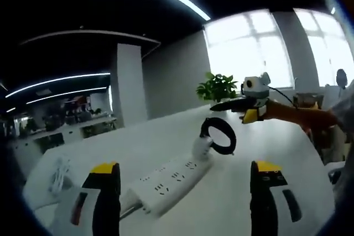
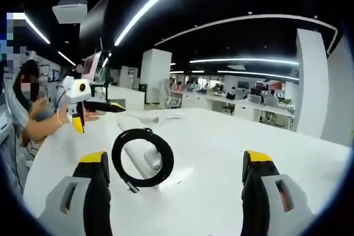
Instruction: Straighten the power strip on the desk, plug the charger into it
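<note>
A white power strip point(image 1: 166, 183) lies at an angle on the white desk point(image 1: 166, 136), just ahead of my left gripper point(image 1: 185, 192), whose jaws stand wide apart and open above it. Its black cable point(image 1: 218, 135) is coiled in a loop at the strip's far end. A white bundle, perhaps the charger point(image 1: 61, 172), lies to the left. My right gripper point(image 2: 177, 183) is open and holds nothing. It faces the cable coil point(image 2: 142, 156), with the power strip point(image 2: 133, 131) seen through and beyond the loop. Each gripper shows across the desk in the other's view: right gripper point(image 1: 249, 106), left gripper point(image 2: 83, 100).
A potted plant point(image 1: 217, 87) stands at the desk's far edge under bright windows. A person's arm point(image 2: 44, 122) holds the far gripper at the desk's left edge. Office desks and chairs point(image 2: 243, 106) lie beyond the white desk point(image 2: 232, 142).
</note>
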`<control>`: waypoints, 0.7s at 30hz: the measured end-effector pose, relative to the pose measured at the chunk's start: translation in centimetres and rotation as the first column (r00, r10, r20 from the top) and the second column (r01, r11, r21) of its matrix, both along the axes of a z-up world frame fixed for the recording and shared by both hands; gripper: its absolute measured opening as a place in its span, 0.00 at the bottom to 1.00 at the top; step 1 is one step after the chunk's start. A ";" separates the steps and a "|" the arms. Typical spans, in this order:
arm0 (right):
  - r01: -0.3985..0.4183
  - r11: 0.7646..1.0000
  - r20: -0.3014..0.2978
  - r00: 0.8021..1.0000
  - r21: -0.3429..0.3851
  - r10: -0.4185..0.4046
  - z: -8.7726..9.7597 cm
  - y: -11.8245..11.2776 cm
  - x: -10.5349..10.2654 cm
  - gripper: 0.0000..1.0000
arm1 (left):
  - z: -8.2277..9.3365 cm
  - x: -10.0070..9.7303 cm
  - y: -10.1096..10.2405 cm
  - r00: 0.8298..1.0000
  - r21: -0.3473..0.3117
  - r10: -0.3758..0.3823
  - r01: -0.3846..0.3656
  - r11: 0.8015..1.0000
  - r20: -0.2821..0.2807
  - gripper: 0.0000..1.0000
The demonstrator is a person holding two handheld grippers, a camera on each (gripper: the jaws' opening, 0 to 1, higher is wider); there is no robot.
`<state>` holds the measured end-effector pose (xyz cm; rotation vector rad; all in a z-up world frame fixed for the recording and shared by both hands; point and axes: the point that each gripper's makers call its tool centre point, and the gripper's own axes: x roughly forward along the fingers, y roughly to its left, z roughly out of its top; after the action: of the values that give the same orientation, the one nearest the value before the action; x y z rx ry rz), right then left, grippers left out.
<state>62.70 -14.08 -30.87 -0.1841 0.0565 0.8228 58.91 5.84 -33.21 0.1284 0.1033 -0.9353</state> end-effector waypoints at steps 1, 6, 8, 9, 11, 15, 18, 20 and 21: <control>-0.004 1.000 -0.002 1.000 -0.002 0.004 -0.1 0.1 0.2 1.00 | -0.1 -0.1 0.1 1.000 0.010 0.001 -0.001 1.000 -0.001 0.98; -0.013 1.000 0.004 1.000 -0.005 0.013 -0.2 0.2 0.5 0.96 | -0.4 -0.5 0.2 1.000 0.058 0.016 -0.017 0.998 0.017 0.96; -0.014 1.000 0.006 1.000 -0.009 0.014 -0.2 0.2 0.7 0.94 | -0.3 -0.8 0.1 1.000 0.058 0.011 -0.012 0.998 0.025 0.95; -0.016 1.000 0.007 1.000 -0.018 0.016 -0.3 0.1 0.9 0.92 | -0.3 -0.9 0.0 1.000 0.061 0.004 -0.006 0.998 0.021 0.95; -0.016 0.999 0.022 1.000 -0.027 0.017 -0.2 0.0 1.1 0.85 | -0.4 -1.2 -0.2 1.000 0.072 -0.009 0.008 0.997 0.016 0.95; -0.044 0.998 0.027 0.999 -0.034 0.045 -0.2 0.2 1.3 0.80 | -0.7 -1.6 -0.3 1.000 0.085 -0.019 0.018 0.996 0.006 0.94; -0.065 0.997 0.019 0.998 -0.048 0.066 -0.4 0.5 1.3 0.79 | -0.8 -1.5 -0.2 1.000 0.077 -0.017 0.016 0.997 0.006 0.93; -0.070 0.995 0.025 0.997 -0.074 0.072 -0.6 0.7 1.5 0.77 | -1.1 -1.5 -0.1 1.000 0.077 -0.014 0.015 0.997 -0.013 0.92; -0.072 0.994 0.027 0.997 -0.086 0.074 -0.7 0.8 1.6 0.77 | -1.2 -1.6 0.0 1.000 0.073 -0.014 0.015 0.997 -0.017 0.92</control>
<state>64.26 -13.28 -31.57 -0.2801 0.0568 0.8912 57.36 5.81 -34.36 0.1896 0.1526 -0.9471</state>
